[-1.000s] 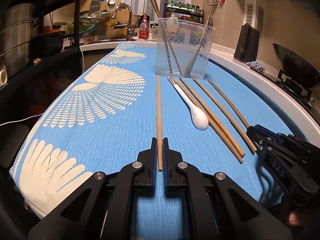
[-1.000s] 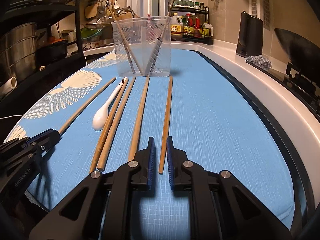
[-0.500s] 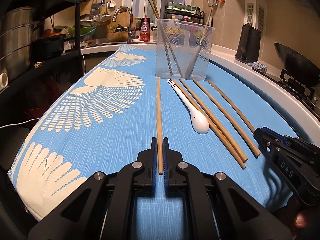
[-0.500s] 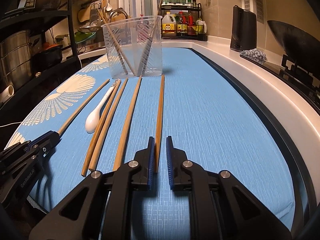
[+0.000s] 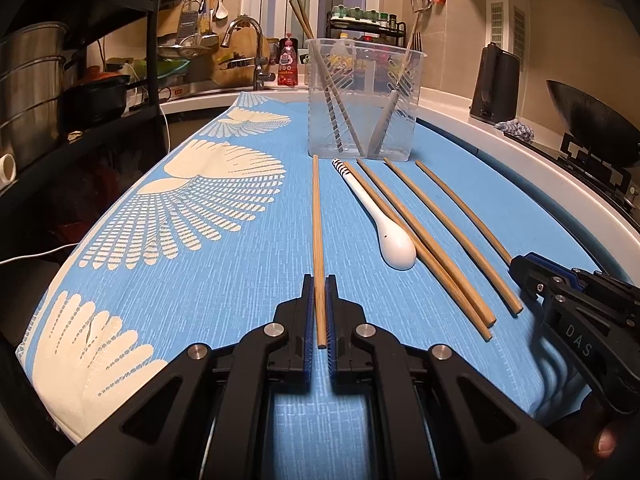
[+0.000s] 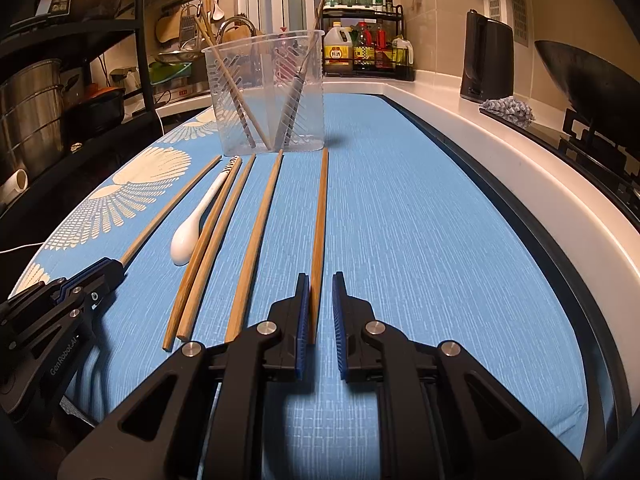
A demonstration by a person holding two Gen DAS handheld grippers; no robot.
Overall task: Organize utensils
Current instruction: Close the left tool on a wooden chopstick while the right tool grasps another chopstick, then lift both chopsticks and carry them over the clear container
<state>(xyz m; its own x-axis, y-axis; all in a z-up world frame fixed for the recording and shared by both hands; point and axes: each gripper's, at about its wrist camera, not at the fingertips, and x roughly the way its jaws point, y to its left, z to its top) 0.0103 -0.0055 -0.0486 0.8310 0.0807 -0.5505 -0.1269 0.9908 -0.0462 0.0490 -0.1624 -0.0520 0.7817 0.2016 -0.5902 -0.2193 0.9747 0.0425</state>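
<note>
Your left gripper (image 5: 319, 285) is pinched nearly closed on the near end of a pale wooden chopstick (image 5: 317, 216). Both blue pads press its sides. The stick runs straight away from you, and its far tip stops just short of the clear container's (image 5: 362, 120) left front corner.

Your right gripper (image 6: 321, 280) is set narrow around the near end of the outermost chopstick (image 6: 321, 208). That stick leans against the left pad, and a gap shows on the other side, so nothing is clamped there. Its far tip ends just in front of the container's right corner.

Between those two sticks, all pointing toward the container, lie:
- a white ceramic spoon (image 5: 384, 224), bowl toward you, with a black-striped handle tip close to the container's front
- two chopsticks (image 6: 208, 260) side by side and touching
- one more single chopstick (image 6: 256, 240)

Everything rests on the blue cloth (image 5: 240, 280) with cream fan prints, which runs under the container.

From the left camera, the right gripper's black body covers the near end of the outermost stick. From the right camera, the left gripper hides the near end of the stick it holds.

Inside the container, two chopsticks lean out over the left rim and a grey handle leans right. The ribbed plastic blurs them, so you cannot tell what that handle belongs to.
</note>
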